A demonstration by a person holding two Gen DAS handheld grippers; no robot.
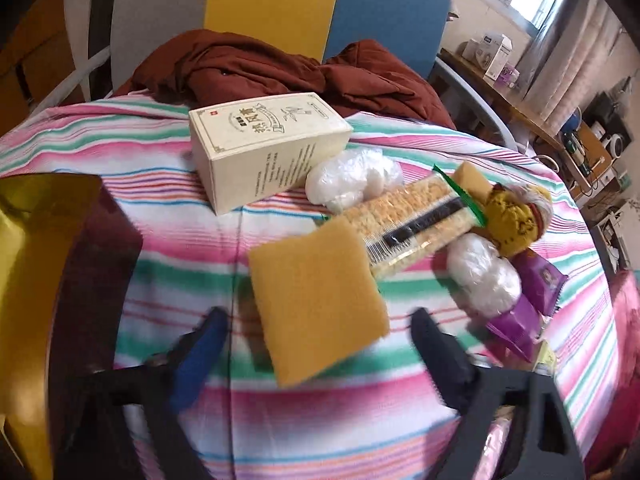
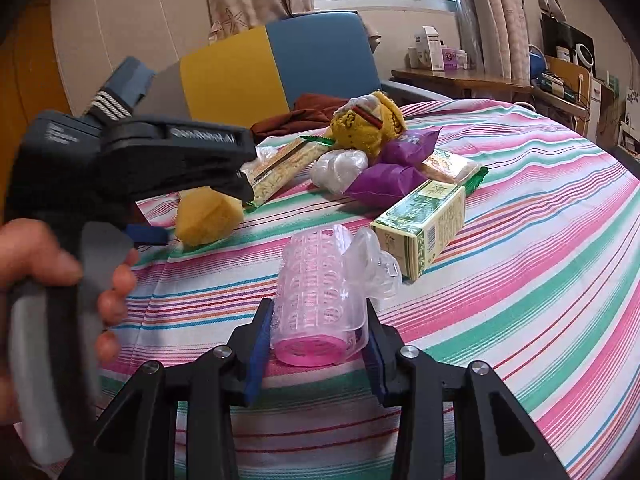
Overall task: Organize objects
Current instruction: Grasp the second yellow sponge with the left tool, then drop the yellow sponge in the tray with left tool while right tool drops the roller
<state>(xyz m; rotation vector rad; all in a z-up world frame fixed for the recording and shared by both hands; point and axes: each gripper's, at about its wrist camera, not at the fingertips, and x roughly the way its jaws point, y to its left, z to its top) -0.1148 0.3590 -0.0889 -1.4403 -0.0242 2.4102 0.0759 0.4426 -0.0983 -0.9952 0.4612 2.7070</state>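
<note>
Right tool (image 2: pixel 316 344) clamps a ribbed pink plastic roller (image 2: pixel 316 304) — left tool (image 1: pixel 320 344) gapes wide around a porous yellow sponge (image 1: pixel 318 300).

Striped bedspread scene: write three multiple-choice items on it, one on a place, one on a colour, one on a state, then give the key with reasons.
1. Where is the yellow sponge in the left wrist view?
A. between the open fingers of the left gripper
B. on top of the cream box
C. under the brown cloth

2. What colour is the hair roller?
A. green
B. pink
C. black

3. What is the state of the right gripper?
A. wide open over bare bedspread
B. out of view
C. closed on the hair roller

Key:
1 A, the sponge lies on the striped bedspread between the two spread fingers.
2 B, its ribbed body and end are pink under clear wrap.
3 C, both blue pads press against the roller's sides.
</note>
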